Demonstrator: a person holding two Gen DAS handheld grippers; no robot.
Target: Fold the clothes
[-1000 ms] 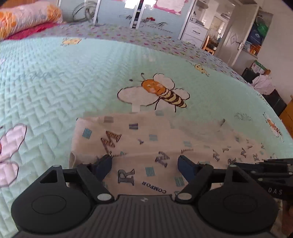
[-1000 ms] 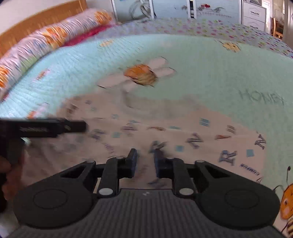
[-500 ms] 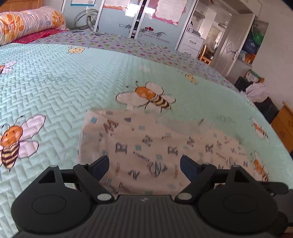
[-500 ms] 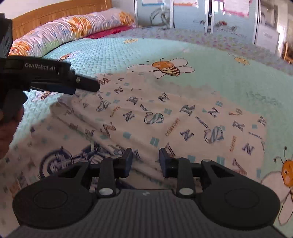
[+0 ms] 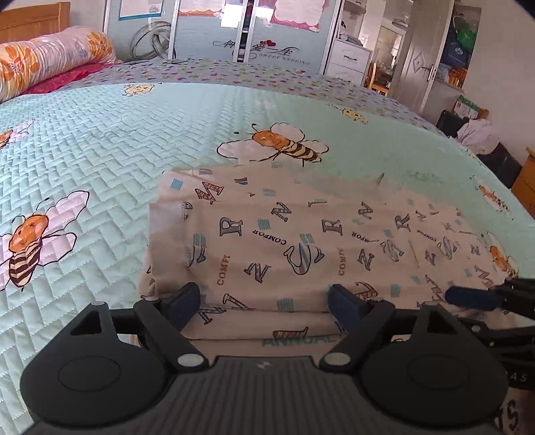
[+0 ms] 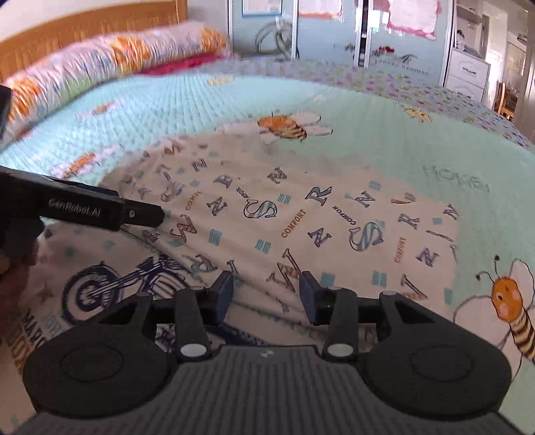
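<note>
A cream garment printed with letters [image 5: 301, 234] lies on the bed, its letter-printed part folded over a layer with a blue motorcycle print [image 6: 110, 284]. It also shows in the right wrist view [image 6: 301, 217]. My left gripper [image 5: 264, 306] is open and empty, just above the garment's near edge. My right gripper [image 6: 265, 294] is open and empty above the fold line. The left gripper shows in the right wrist view [image 6: 133, 214] at the left, over the garment. One fingertip of the right gripper [image 5: 468, 297] shows at the right in the left wrist view.
The bed has a mint quilted cover with bee prints [image 5: 100, 150]. A floral pillow [image 5: 43, 63] and wooden headboard [image 6: 83, 23] lie at the far left. Wardrobe doors [image 5: 234, 30], drawers and a door stand beyond the bed. Clothes pile [image 5: 474, 134] at right.
Both grippers have pulled back and risen from the garment. The right gripper's jaws have opened wider. The folded letter-printed layer now lies flat over the motorcycle print.
</note>
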